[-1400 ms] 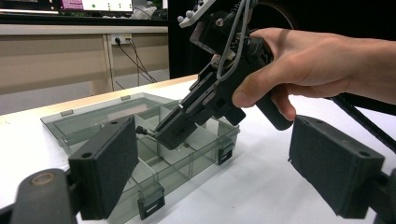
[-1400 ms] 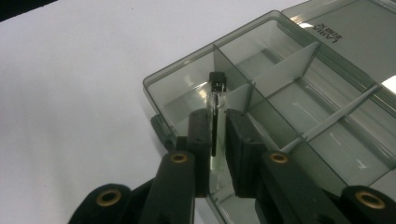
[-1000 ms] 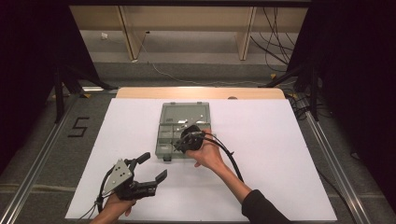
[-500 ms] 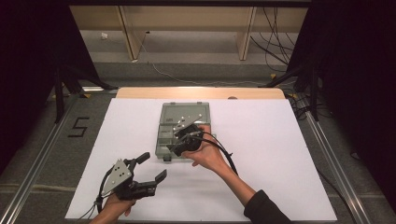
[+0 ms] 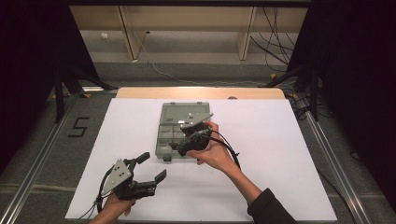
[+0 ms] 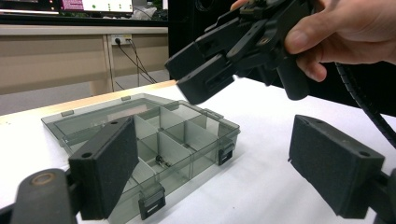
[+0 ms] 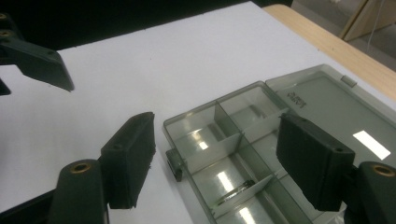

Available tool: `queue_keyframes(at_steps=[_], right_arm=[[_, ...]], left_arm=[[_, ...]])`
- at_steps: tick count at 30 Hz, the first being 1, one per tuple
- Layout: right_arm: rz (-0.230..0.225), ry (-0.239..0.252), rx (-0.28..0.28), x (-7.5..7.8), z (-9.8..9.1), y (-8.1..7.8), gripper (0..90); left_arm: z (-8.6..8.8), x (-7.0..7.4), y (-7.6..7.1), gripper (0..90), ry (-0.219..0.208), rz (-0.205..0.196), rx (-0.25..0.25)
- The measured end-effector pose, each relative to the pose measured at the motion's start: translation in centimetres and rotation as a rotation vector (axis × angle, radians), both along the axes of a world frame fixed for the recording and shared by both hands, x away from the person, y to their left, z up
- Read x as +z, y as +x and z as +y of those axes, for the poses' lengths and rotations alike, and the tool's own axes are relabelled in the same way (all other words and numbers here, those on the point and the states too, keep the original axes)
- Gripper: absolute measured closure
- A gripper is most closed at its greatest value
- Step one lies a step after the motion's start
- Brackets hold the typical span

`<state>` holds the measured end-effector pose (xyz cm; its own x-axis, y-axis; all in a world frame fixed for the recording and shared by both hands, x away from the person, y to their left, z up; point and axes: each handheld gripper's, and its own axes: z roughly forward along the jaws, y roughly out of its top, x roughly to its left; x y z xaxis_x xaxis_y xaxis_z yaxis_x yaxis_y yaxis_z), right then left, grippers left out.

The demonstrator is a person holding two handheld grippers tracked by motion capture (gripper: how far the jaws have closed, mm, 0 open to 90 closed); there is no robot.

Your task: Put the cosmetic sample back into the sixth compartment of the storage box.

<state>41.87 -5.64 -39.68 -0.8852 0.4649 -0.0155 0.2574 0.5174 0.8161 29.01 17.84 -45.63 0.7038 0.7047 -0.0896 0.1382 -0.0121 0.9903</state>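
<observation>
A clear plastic organiser box (image 5: 183,130) is seen lying open at the centre of the high view, on the white tabletop (image 5: 289,154), with its lid (image 5: 186,113) folded flat toward the upper part of the frame. The right gripper (image 5: 180,145) is held over the lower edge of the box, just above its compartments. In the right gripper view, a small metal part (image 7: 236,190) is seen lying in a compartment at the lower centre of the frame, between the two black pads (image 7: 133,154) but touched by neither.

The step in hand is judged to be a drop-off into the box: the jaws of the right gripper have just been opening, and nothing is gripped between them now. They stand wide apart, with the tray dividers visible through the gap. In the left gripper view, the same gripper (image 6: 196,74) is shown at the upper centre, tilted down over the box (image 6: 154,140), with the hand (image 6: 345,28) wrapped round its body at the upper right.

The left gripper (image 5: 152,170) is held at the lower left of the high view, well apart from the box, its jaws spread wide and empty.

The next move is judged to call for the right gripper to be lifted clear of the dividers without the box being nudged. Whether another part is then to be fetched or the lid closed cannot be told from these frames.
</observation>
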Motion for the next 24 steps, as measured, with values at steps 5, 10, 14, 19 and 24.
queue_keyframes(at_steps=[5,10,14,19,24], right_arm=[[-0.013,0.023,0.004,0.3,-0.7,-0.2,26.2],[-0.03,0.049,0.009,0.7,-1.6,-0.8,26.1],[-0.047,0.066,0.009,1.0,-2.0,-1.3,26.1],[-0.052,0.088,0.026,0.9,-2.7,-1.8,26.1],[-0.058,0.105,0.037,0.8,-2.9,-2.3,24.2]], left_arm=[[0.0,0.0,0.1,15.0,0.007,-0.018,0.001],[0.0,0.0,0.0,15.0,-0.003,0.002,0.003],[0.0,0.0,0.0,15.0,0.0,0.003,0.002],[0.1,0.1,0.2,15.0,0.01,-0.036,0.0],[0.1,0.1,0.2,15.0,0.013,-0.03,0.0]])
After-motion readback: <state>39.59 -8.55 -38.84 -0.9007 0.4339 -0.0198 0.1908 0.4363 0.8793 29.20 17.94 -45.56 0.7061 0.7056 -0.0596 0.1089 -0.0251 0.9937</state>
